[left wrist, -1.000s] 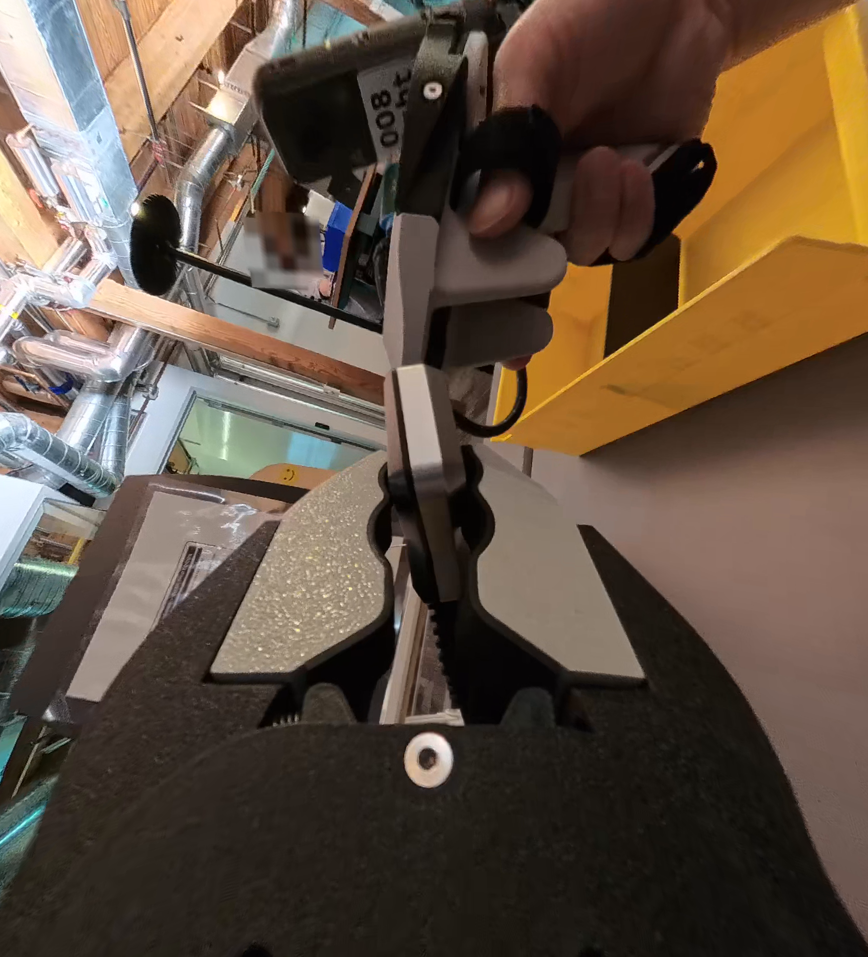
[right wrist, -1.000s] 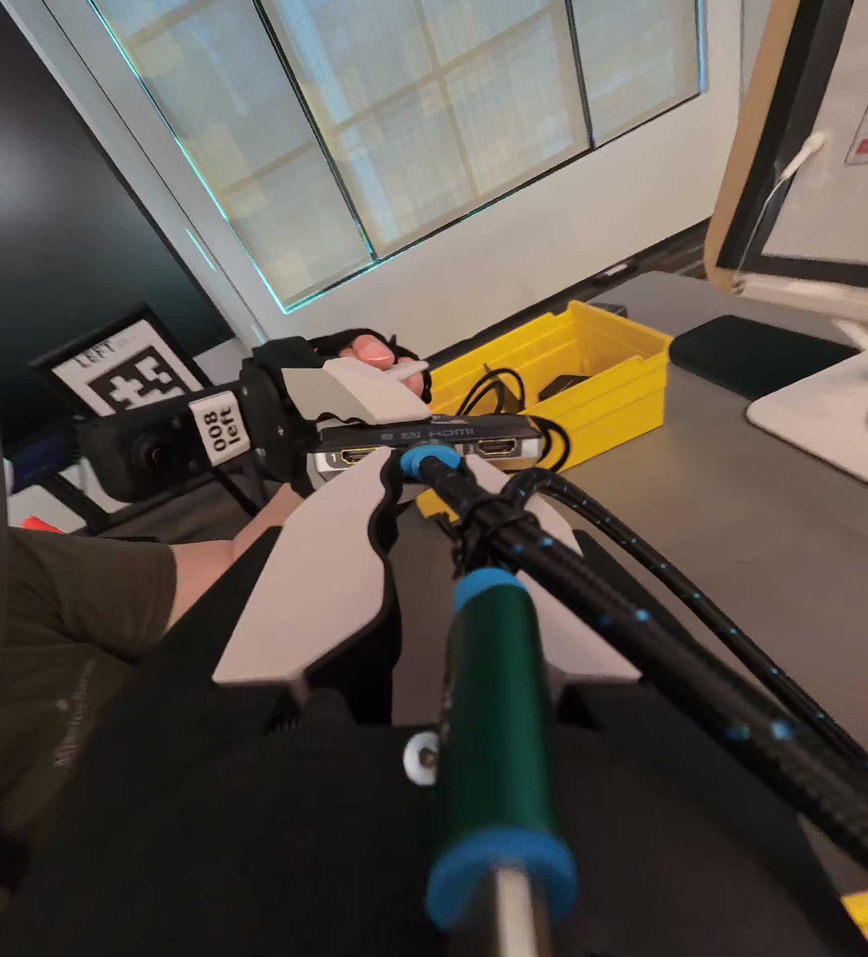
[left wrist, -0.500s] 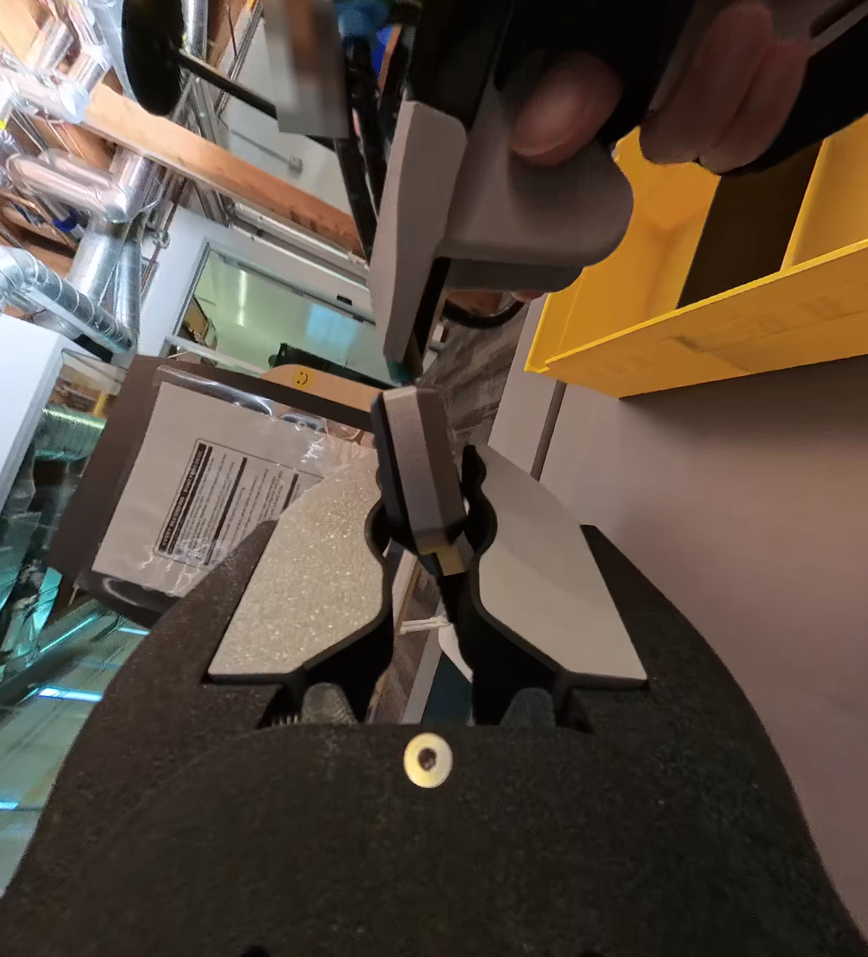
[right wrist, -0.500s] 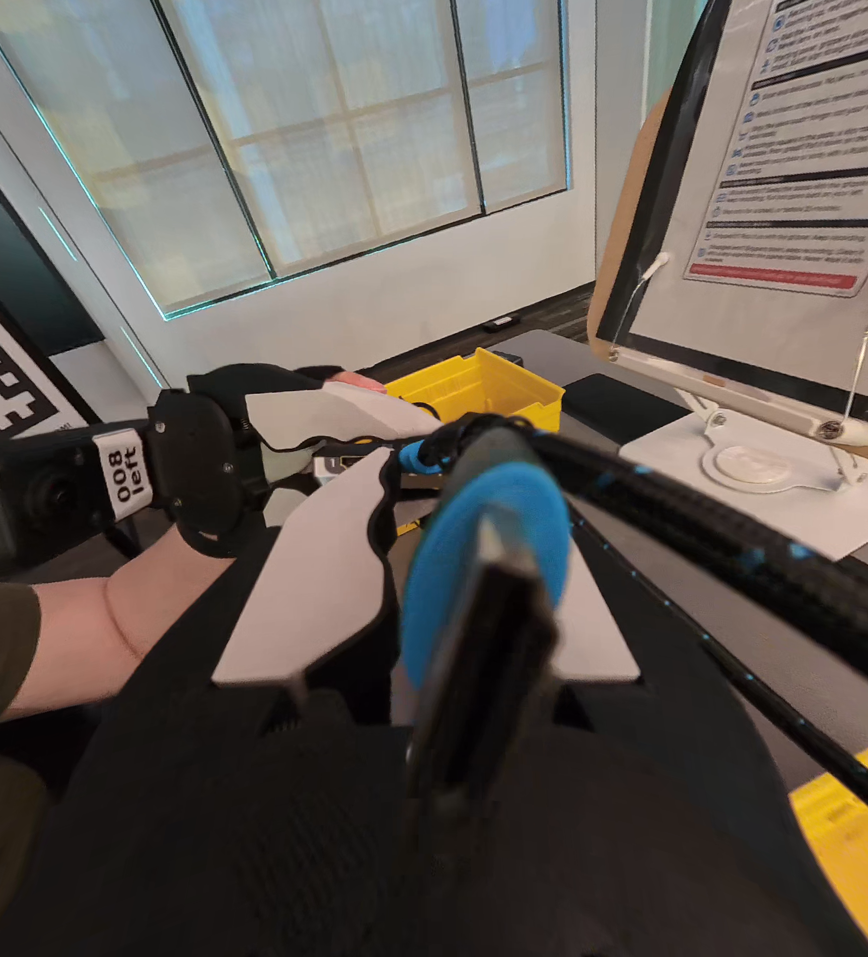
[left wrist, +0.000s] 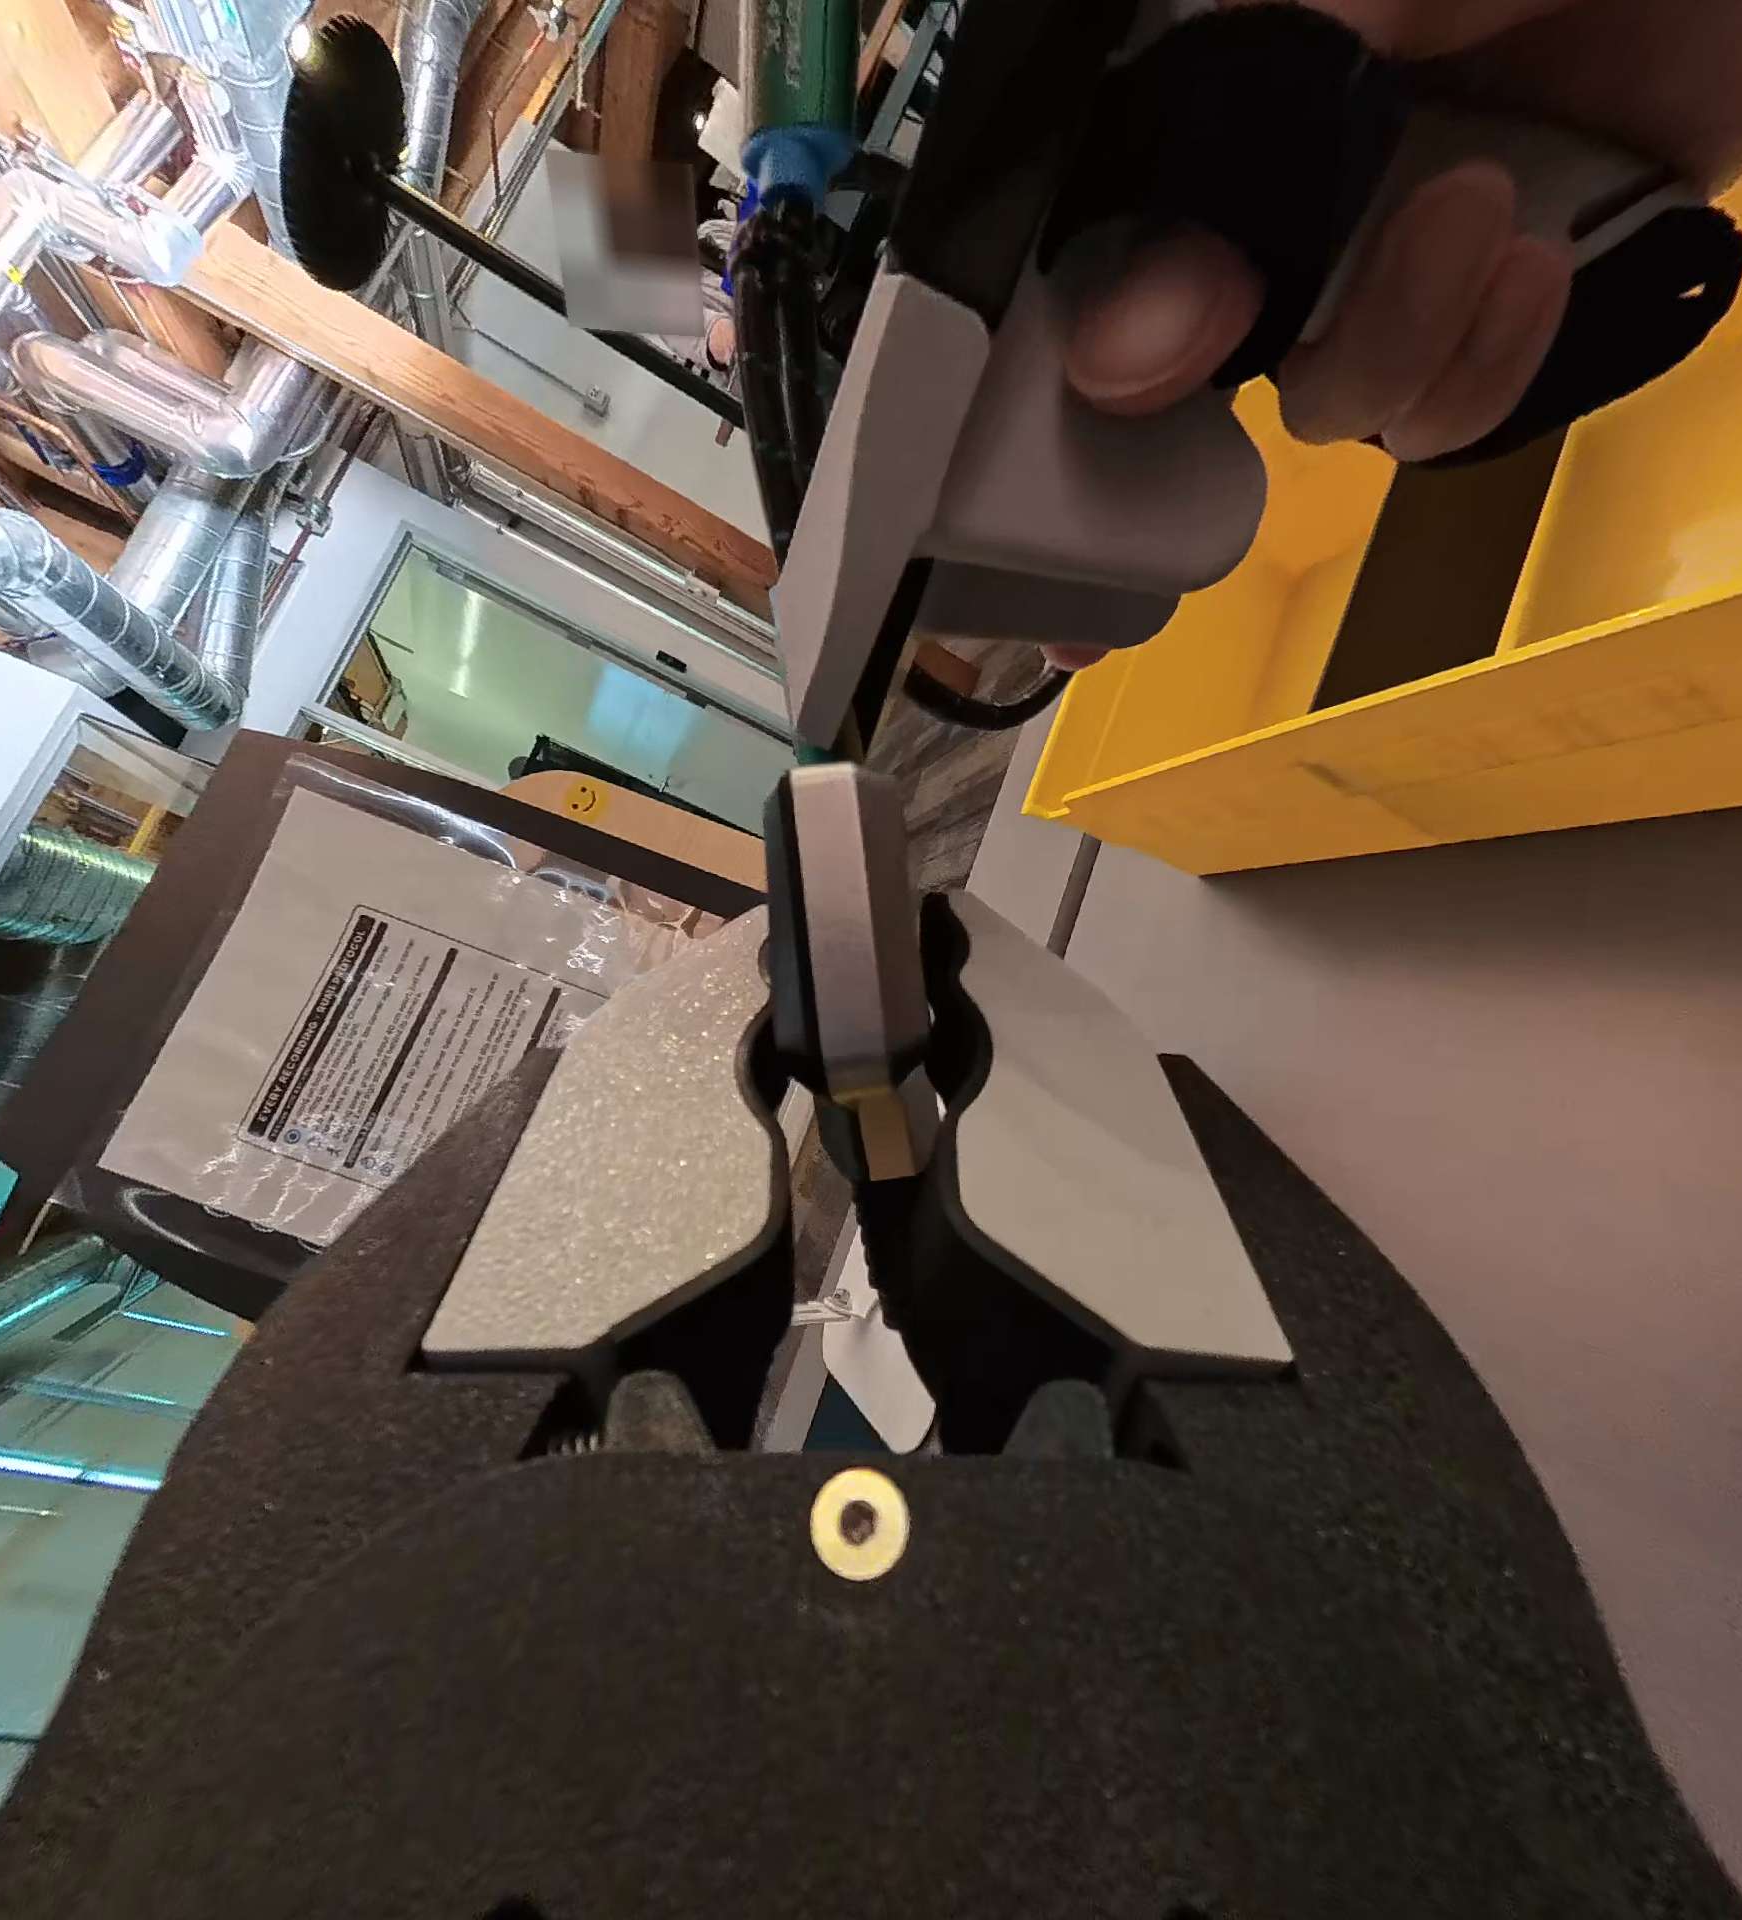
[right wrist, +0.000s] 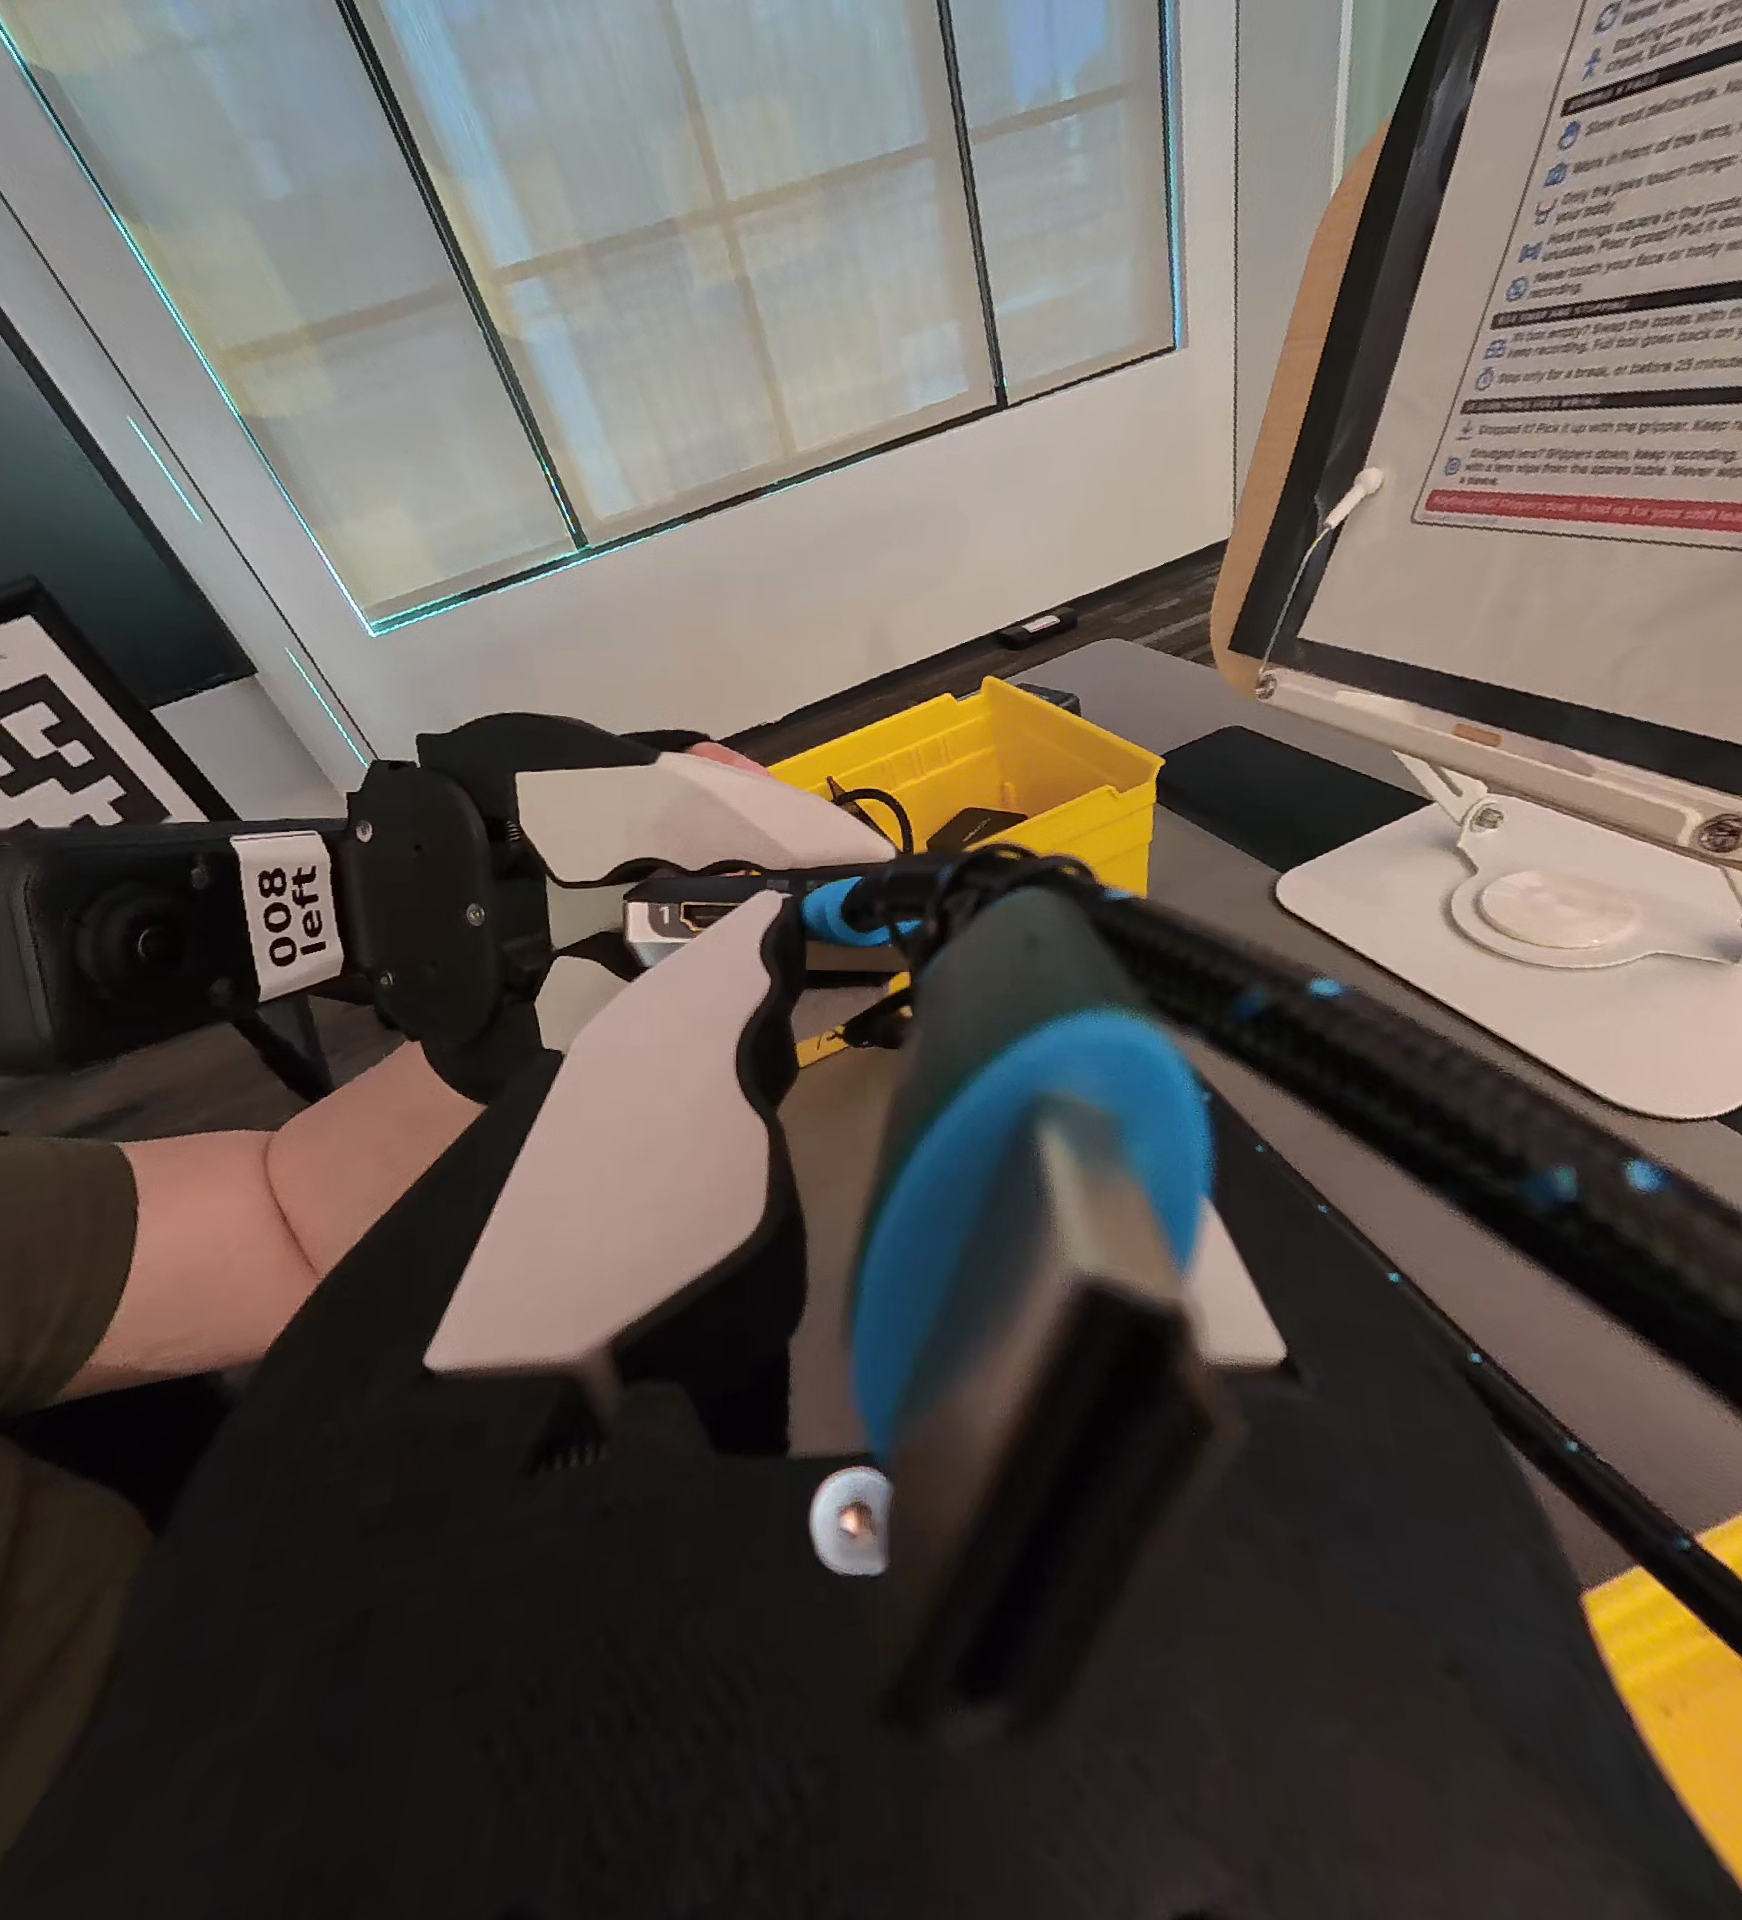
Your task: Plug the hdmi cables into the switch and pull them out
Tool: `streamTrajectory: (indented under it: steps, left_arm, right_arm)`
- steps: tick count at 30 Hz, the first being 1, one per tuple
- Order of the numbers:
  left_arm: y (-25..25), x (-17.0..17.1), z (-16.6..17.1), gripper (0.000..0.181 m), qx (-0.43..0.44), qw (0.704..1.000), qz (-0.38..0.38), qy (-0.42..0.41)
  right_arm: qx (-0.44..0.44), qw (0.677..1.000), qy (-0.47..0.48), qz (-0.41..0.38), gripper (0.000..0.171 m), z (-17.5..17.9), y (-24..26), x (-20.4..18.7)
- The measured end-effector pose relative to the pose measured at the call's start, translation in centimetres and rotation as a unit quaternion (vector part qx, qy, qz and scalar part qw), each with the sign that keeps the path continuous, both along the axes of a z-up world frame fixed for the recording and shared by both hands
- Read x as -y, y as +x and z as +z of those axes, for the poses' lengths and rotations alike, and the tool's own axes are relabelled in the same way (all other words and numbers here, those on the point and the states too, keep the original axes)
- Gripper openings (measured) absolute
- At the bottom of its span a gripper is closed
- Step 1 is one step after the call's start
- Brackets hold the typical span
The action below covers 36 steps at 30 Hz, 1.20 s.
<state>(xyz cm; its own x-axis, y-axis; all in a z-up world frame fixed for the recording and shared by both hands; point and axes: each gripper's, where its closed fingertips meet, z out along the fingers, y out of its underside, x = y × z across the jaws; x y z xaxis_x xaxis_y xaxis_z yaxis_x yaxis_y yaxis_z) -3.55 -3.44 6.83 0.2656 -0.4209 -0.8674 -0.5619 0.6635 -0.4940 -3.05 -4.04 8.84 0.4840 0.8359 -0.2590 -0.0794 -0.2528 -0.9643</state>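
My left gripper [left wrist: 851,997] is shut on the HDMI switch [left wrist: 841,935], a thin silver and black box held edge-on above the grey table [left wrist: 1469,1143]. In the right wrist view the switch [right wrist: 690,920] shows one free port facing me. My right gripper [right wrist: 846,935] is shut on the blue plug [right wrist: 836,909] of a black braided HDMI cable [right wrist: 1418,1101], right at the switch's face. The cable's free green and blue plug [right wrist: 1033,1299] hangs close to the lens and hides my right finger. The left gripper [right wrist: 742,883] reaches in from the left.
A yellow bin [right wrist: 1075,758] with cables and a dark box stands behind the switch. Another yellow bin [right wrist: 1729,1714] is at the lower right. A sheet holder [right wrist: 1573,520] on a white base [right wrist: 1469,987] stands right, with a black pad [right wrist: 1262,790] beside it. My left and right fingertips are right by each other.
The two grippers have come closer together. The right wrist view has tilted up and the cable's free plug has swung toward the lens. The left gripper still holds the switch.
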Motion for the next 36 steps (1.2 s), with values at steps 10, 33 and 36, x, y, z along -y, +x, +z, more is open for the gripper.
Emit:
streamTrajectory:
  steps: [10,33,36]
  left_arm:
    - [0.4,0.1,1.3,0.023,0.023,0.999,0.010,0.031]
    - [0.0,-0.9,0.7,0.028,0.000,0.994,0.055,0.090]
    - [0.1,-0.3,1.5,0.026,0.021,0.991,0.058,0.122]
  right_arm:
    - [-0.045,0.999,0.004,0.028,0.023,1.2,0.4,0.0]
    - [-0.079,0.987,0.121,0.069,0.020,1.9,0.4,0.5]
    - [-0.071,0.983,0.155,0.072,0.020,2.4,0.5,1.3]
